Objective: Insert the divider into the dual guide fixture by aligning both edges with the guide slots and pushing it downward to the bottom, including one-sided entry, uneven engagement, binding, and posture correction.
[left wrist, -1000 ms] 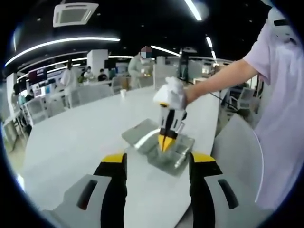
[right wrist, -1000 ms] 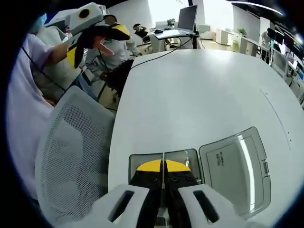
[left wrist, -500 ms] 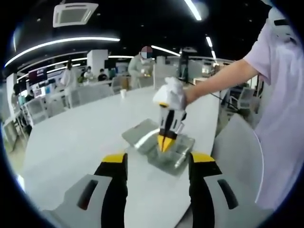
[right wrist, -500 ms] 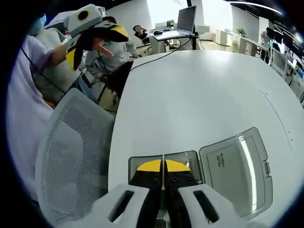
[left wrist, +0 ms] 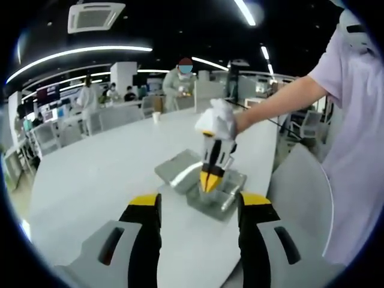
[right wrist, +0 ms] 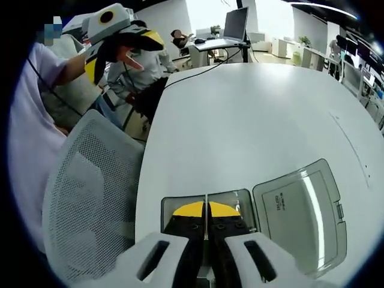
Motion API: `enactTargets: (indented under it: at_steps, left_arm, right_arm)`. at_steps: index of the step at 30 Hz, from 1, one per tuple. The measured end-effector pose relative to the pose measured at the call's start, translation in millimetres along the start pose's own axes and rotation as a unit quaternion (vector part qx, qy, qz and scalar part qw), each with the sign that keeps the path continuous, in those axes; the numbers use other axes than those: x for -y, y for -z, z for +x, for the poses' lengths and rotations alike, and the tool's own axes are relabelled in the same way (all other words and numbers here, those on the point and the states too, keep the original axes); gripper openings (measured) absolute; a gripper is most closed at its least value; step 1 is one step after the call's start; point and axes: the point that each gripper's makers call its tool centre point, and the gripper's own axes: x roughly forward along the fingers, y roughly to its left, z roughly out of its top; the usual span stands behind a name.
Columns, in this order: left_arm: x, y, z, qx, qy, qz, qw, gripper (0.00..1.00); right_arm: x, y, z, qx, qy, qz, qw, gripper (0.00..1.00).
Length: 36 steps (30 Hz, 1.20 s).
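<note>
Table (right wrist: 252,120): white, wide; the box sits near its edge by the chair (right wrist: 90,198).
Box (right wrist: 207,201): grey, lid (right wrist: 297,210) laid open just beside it.
Right gripper (right wrist: 206,219): jaws pressed on a thin divider (right wrist: 206,201), edge-on, over the box.
Left gripper (left wrist: 198,207): jaws spread, holding nothing, well back from the box.
Risk: with nothing steadying the box, a tilted push could, I judge, seat one edge first and bind.
</note>
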Motion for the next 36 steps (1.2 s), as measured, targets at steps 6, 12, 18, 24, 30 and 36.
enactTargets:
  at_steps: [6,12,18,24,30,36]
  left_arm:
    - [-0.5,0.0,2.0,-0.001,0.002,0.000,1.0000,0.49]
    - [-1.9,-1.0,2.1,-0.002,0.002,0.002,1.0000,0.49]
    - [-3.8,-1.4,0.8,-0.003,0.000,0.003,1.0000,0.49]
    - [-3.6,-0.8,1.5,-0.006,0.001,0.004,1.0000,0.49]
    - [-4.6,-2.0,0.9,-0.005,0.000,0.004,1.0000,0.48]
    - [-3.6,-0.7,2.1,-0.006,0.002,0.004,1.0000,0.48]
  right_arm:
    - [-0.7,-0.2,3.1,0.001,0.001,-0.009,1.0000,0.00]
    - [-0.2,-0.7,4.8,0.007,0.002,-0.007,1.0000,0.00]
    - [0.7,-0.9,5.7,0.024,0.007,0.006,0.9997,0.00]
    - [-0.5,-1.5,6.4,0.033,0.007,0.003,0.9994,0.00]
    - [-0.8,-1.2,7.7,0.021,0.012,-0.010,0.9997,0.00]
    - [-1.5,-0.3,7.8,0.015,0.013,-0.015,0.9997,0.00]
